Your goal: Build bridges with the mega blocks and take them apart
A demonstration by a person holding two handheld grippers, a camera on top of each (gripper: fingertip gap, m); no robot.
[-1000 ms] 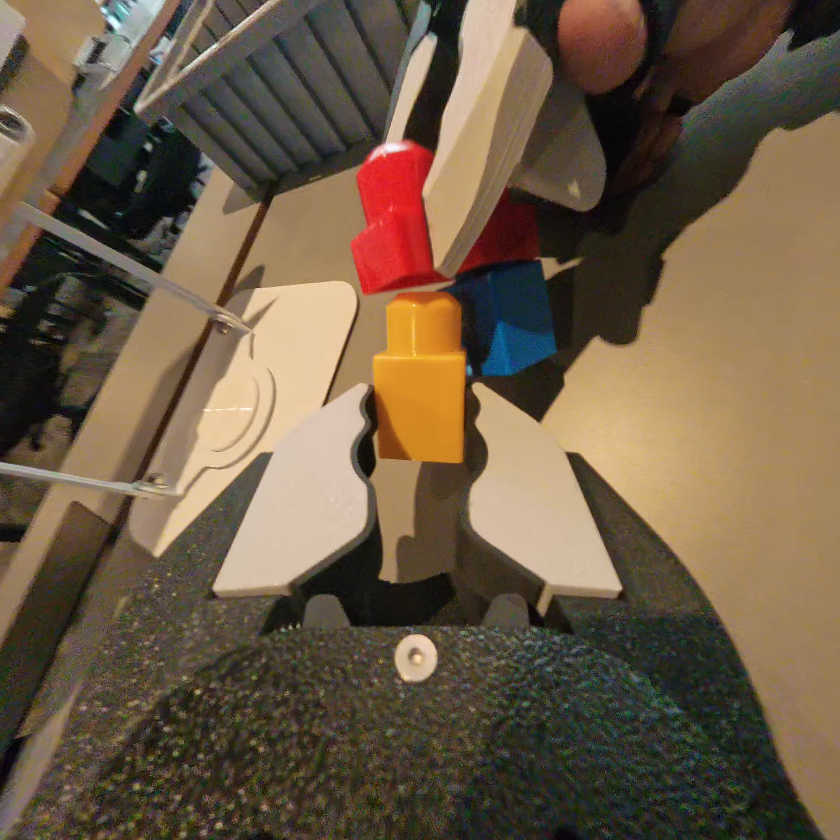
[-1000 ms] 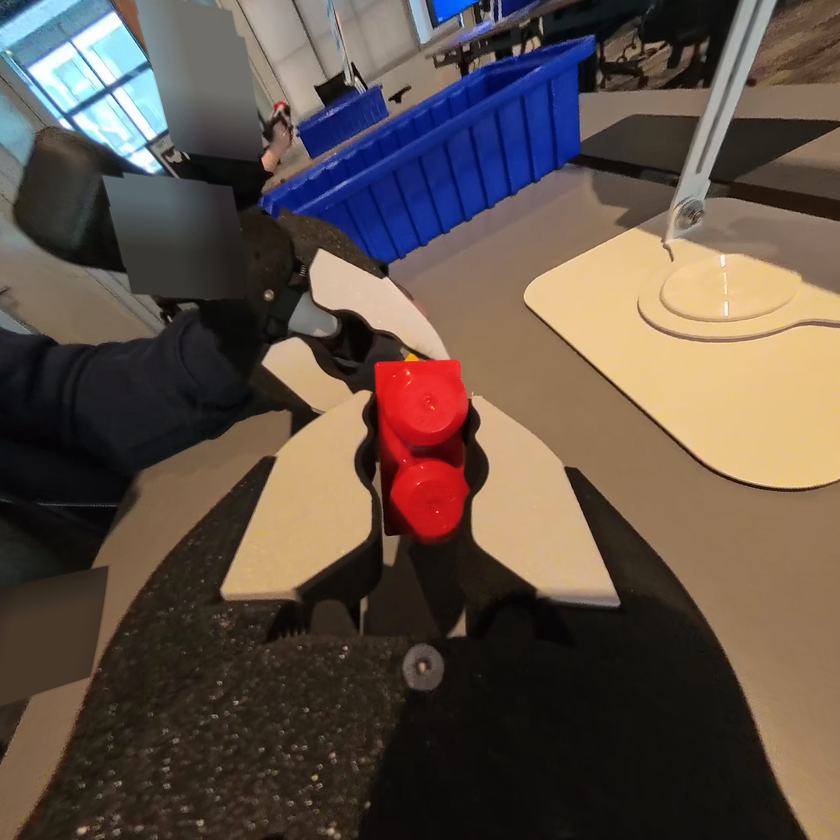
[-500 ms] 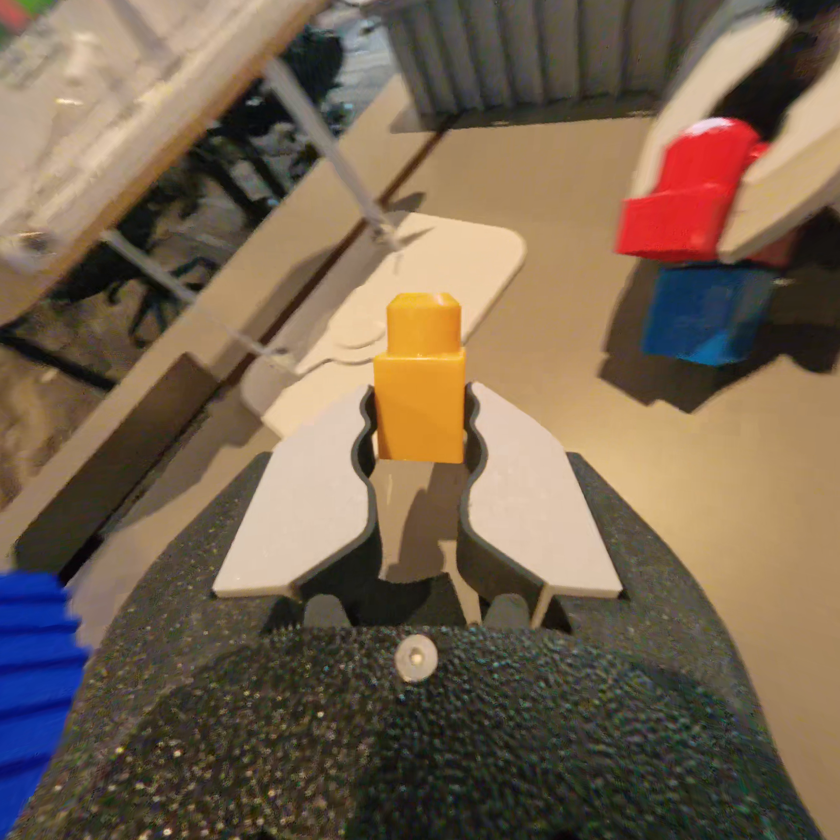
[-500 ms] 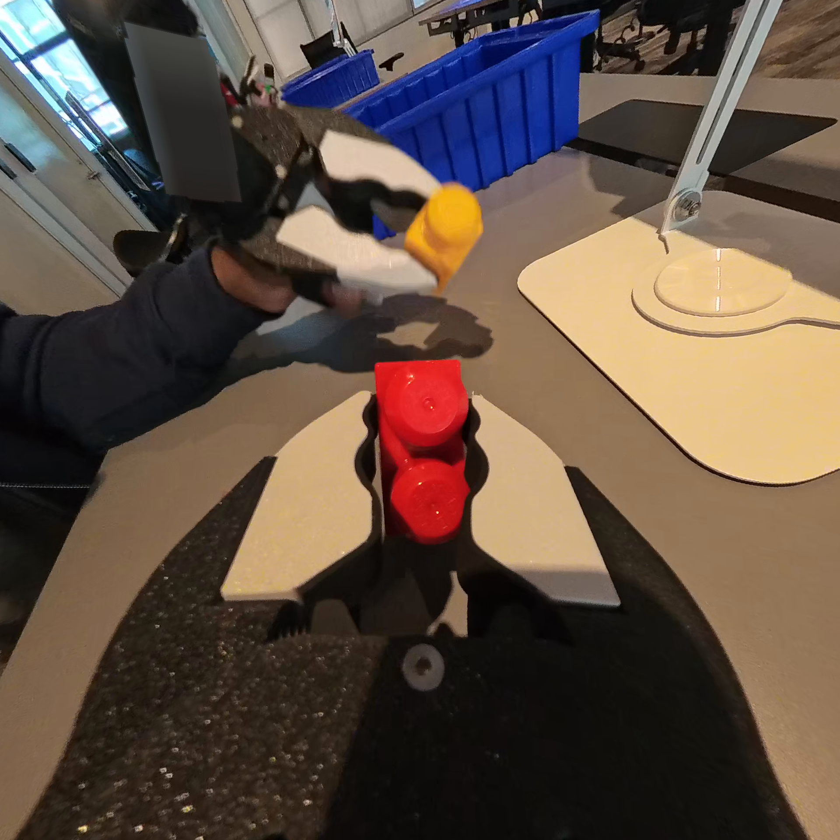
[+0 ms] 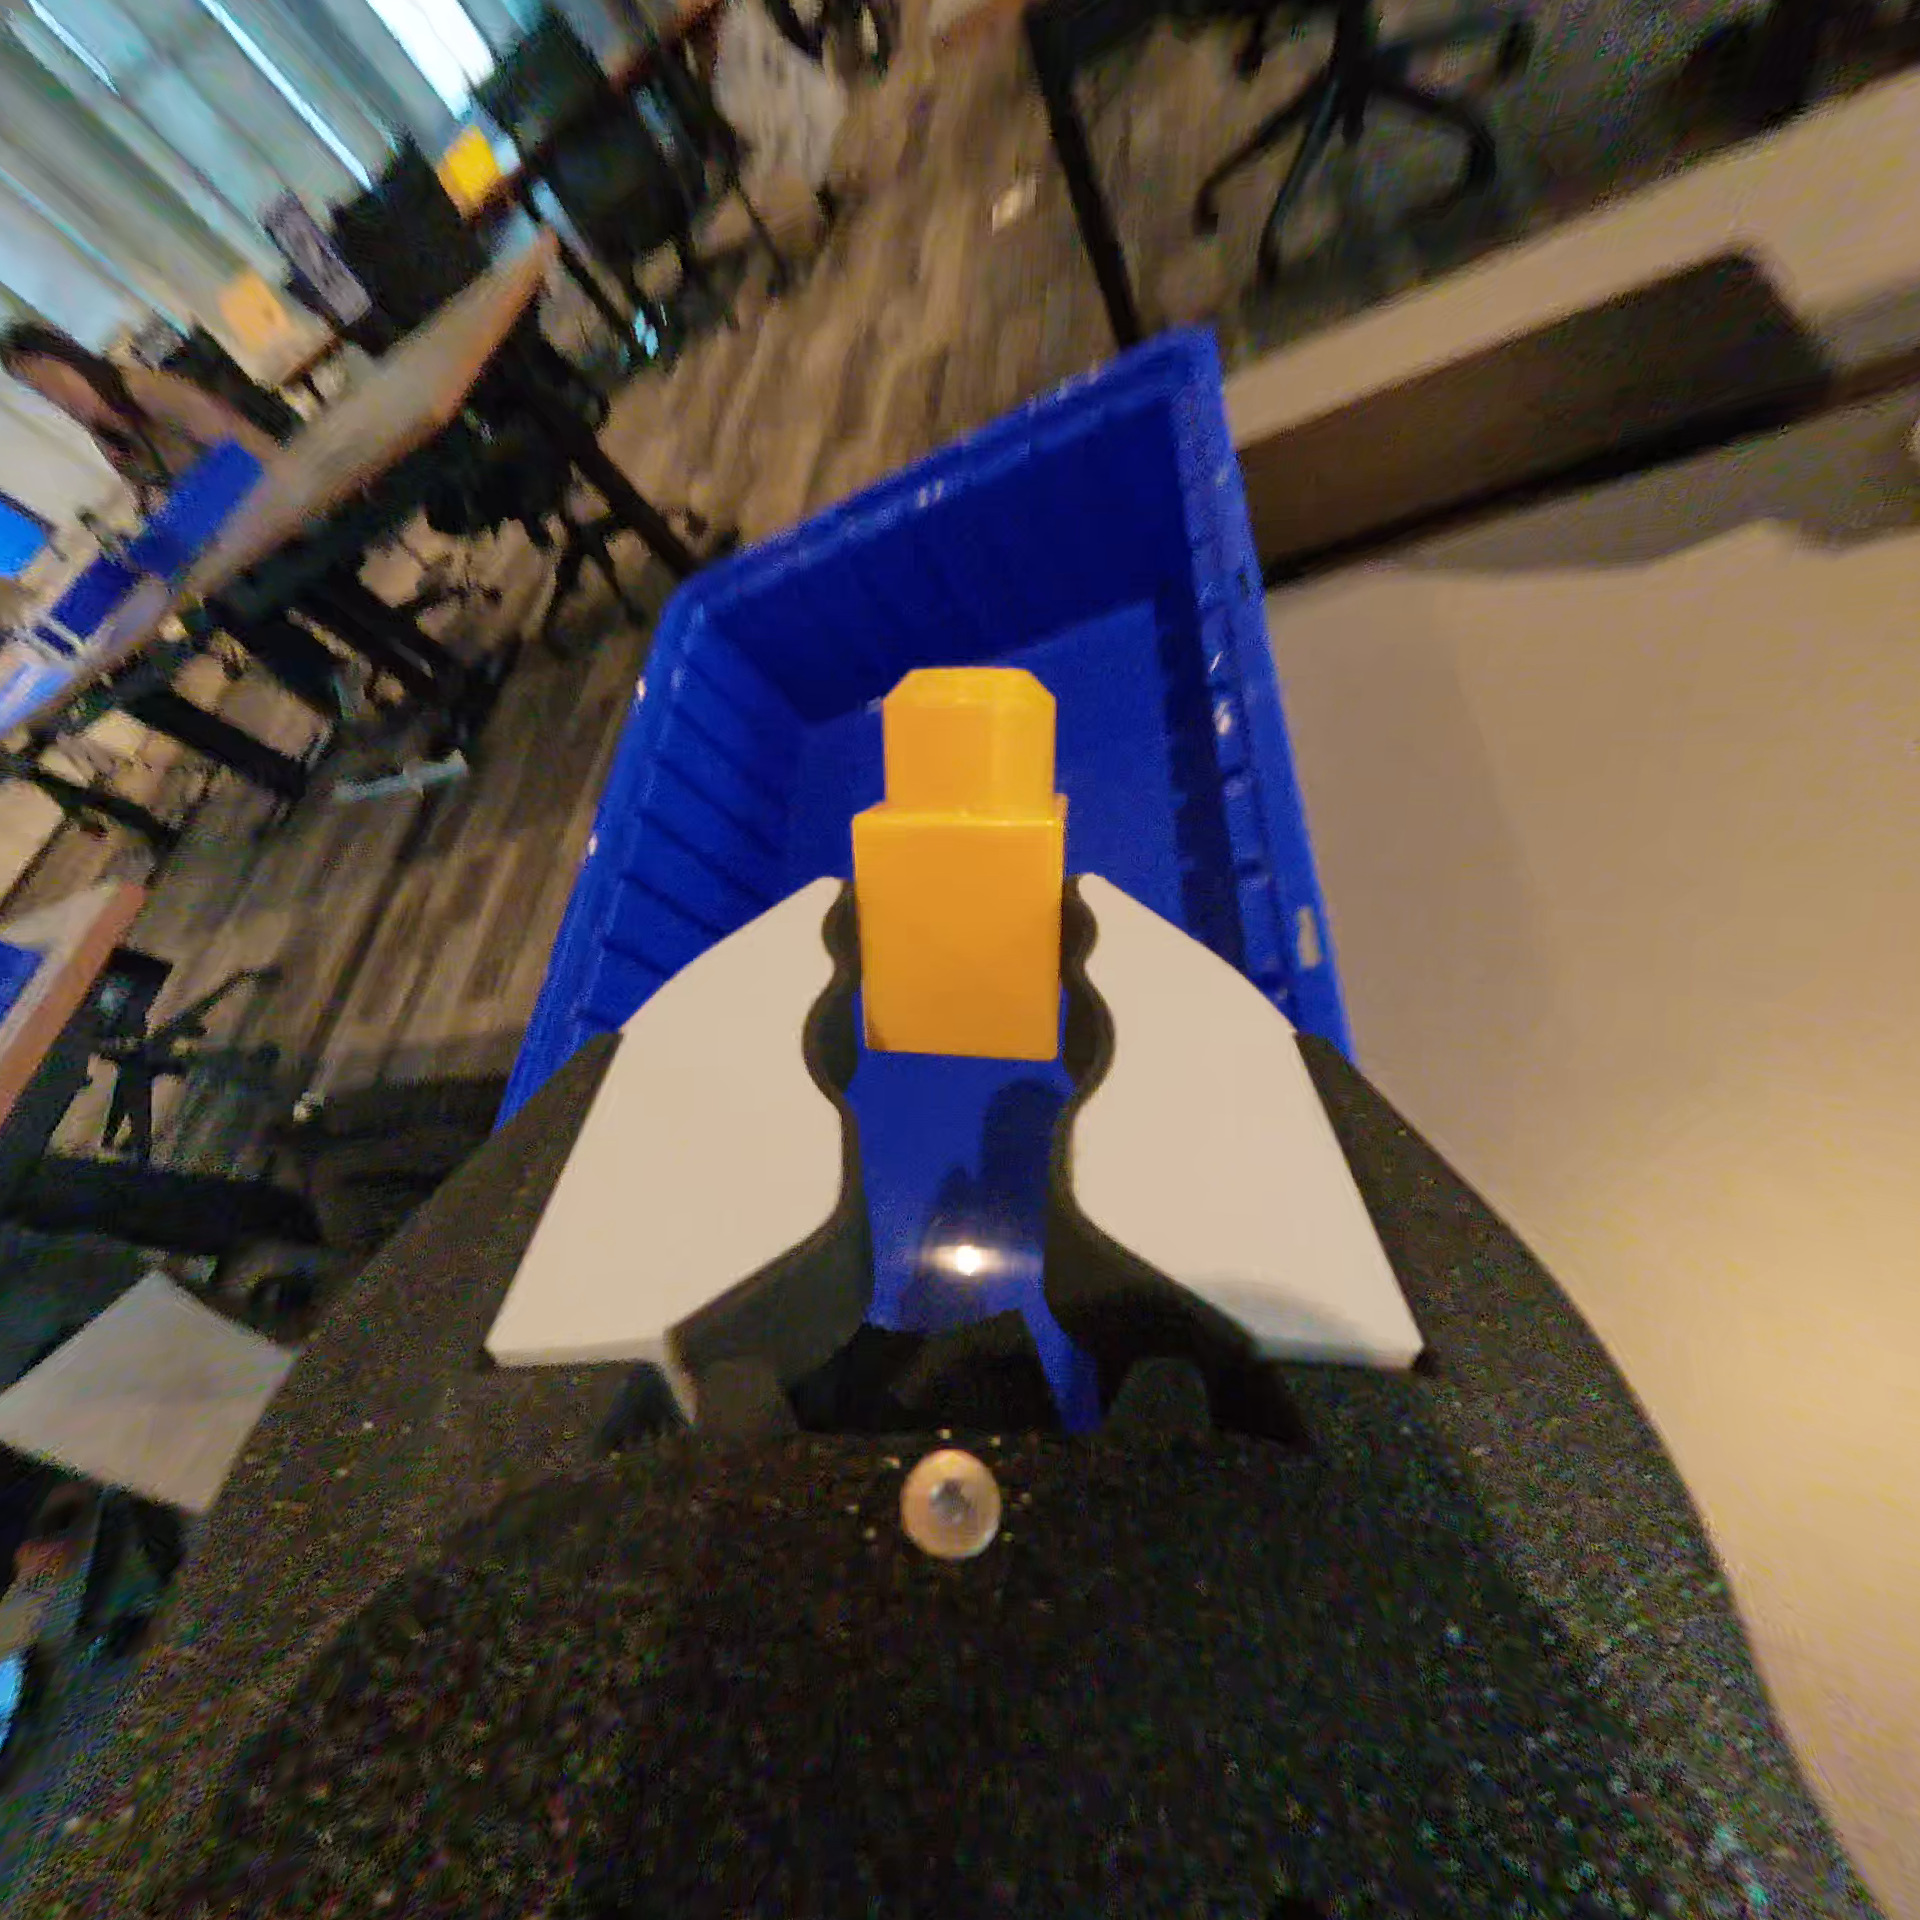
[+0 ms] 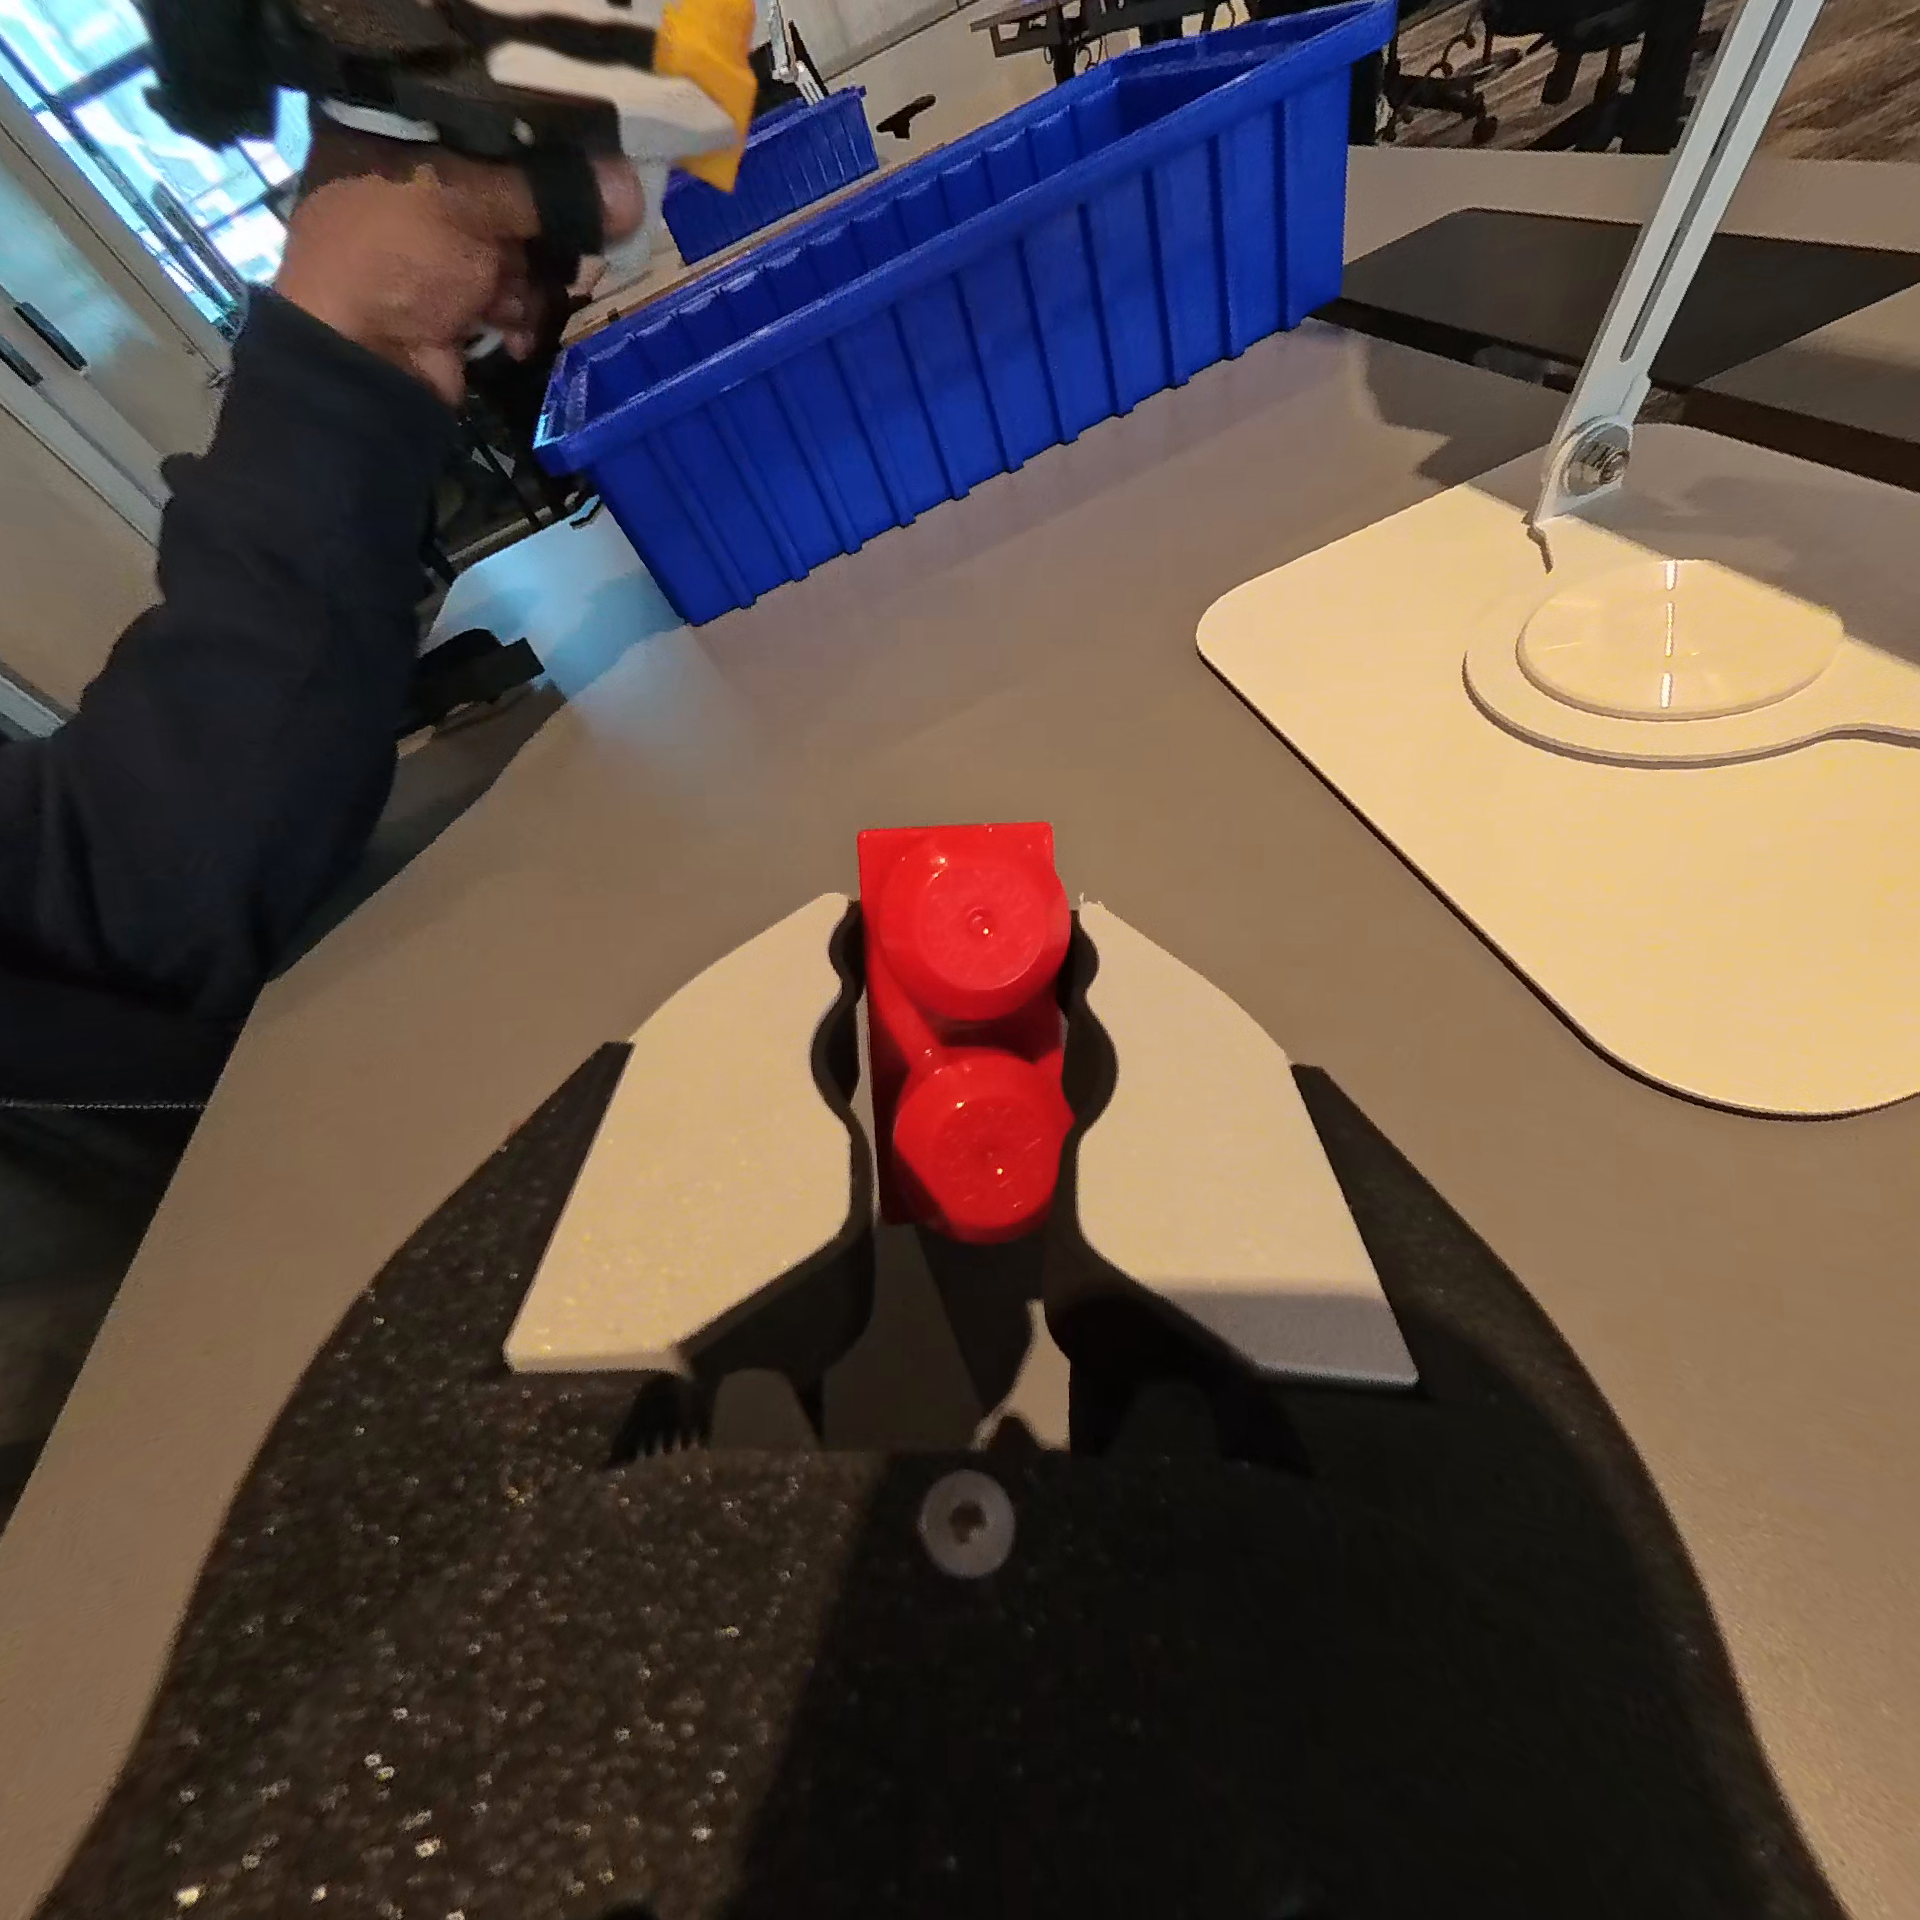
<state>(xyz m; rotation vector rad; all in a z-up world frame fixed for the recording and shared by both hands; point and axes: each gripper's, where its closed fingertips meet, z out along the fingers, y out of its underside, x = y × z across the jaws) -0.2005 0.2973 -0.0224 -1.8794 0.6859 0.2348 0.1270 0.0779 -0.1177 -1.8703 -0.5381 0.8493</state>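
My left gripper [image 5: 958, 914] is shut on an orange one-stud block [image 5: 958, 894], stud pointing forward, held in the air above the open blue bin [image 5: 1226, 665]. In the right wrist view that gripper [image 6: 665, 83] shows raised at the top left with the orange block [image 6: 717, 73] in it. My right gripper [image 6: 964, 925] is shut on a red two-stud block [image 6: 966, 1029], studs facing the camera, just above the grey table [image 6: 935, 707]. The blue block is hidden from both views.
The blue bin [image 6: 935, 312] stands at the table's far left edge; a second blue bin [image 6: 790, 177] is behind it. A cream lamp base [image 6: 1558, 790] with a white arm [image 6: 1662, 239] lies at the right. A person's dark sleeve [image 6: 208, 665] reaches in from the left. My hands' fingertips stand some 40 centimeters from each other.
My left gripper has lifted the orange block away from the red and blue blocks and swung left over the blue bin. My right gripper still holds the red block in place.
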